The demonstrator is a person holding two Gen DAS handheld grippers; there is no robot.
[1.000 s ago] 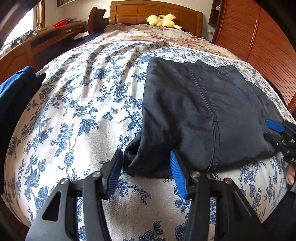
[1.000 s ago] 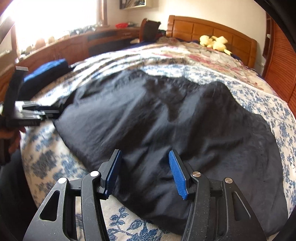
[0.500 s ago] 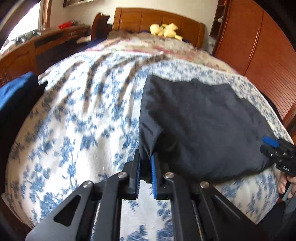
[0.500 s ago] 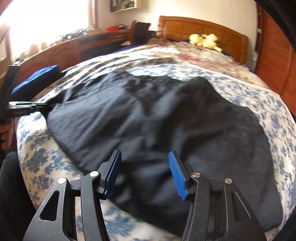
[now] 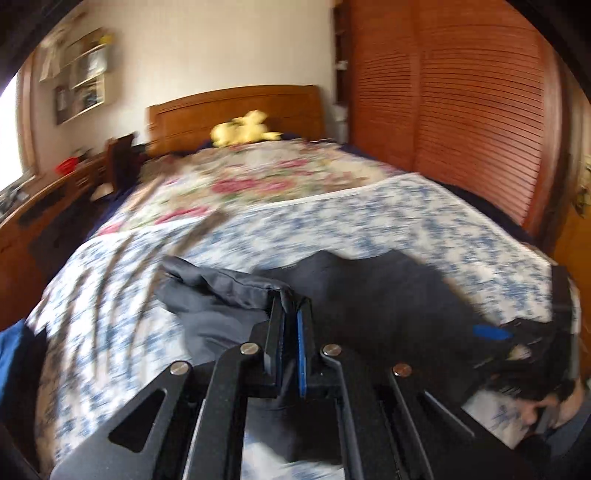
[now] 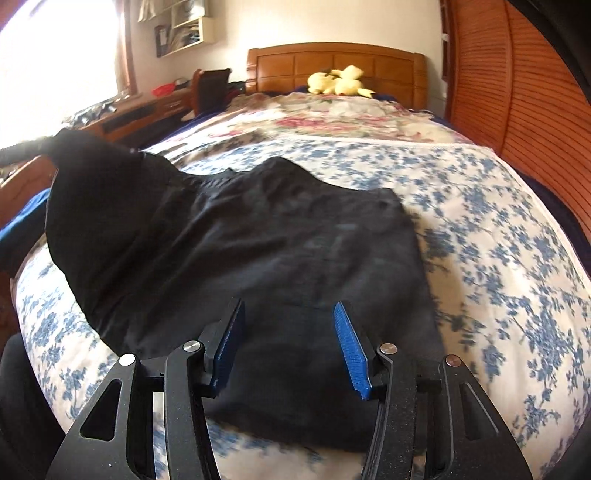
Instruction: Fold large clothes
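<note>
- My left tool [image 5: 289, 314] is clamped on a corner of the dark garment [image 6: 280, 258], lifting that corner off the bed [image 6: 498, 229].
- My right tool [image 6: 289, 332] hangs parted above the garment's near edge, gripping nothing.
- Yellow plush toy [image 6: 338, 84] by the far headboard.

A bed [image 6: 480, 206] under a blue-flowered sheet runs to a wooden headboard [image 6: 336, 62], where a yellow plush toy [image 6: 338, 83] lies. Louvred wooden wardrobe doors [image 5: 461, 110] stand at the right. Daylight pours through a window [image 6: 55, 55] above a wooden dresser [image 6: 147, 110]. A wall shelf [image 6: 184, 33] hangs on the white wall.
</note>
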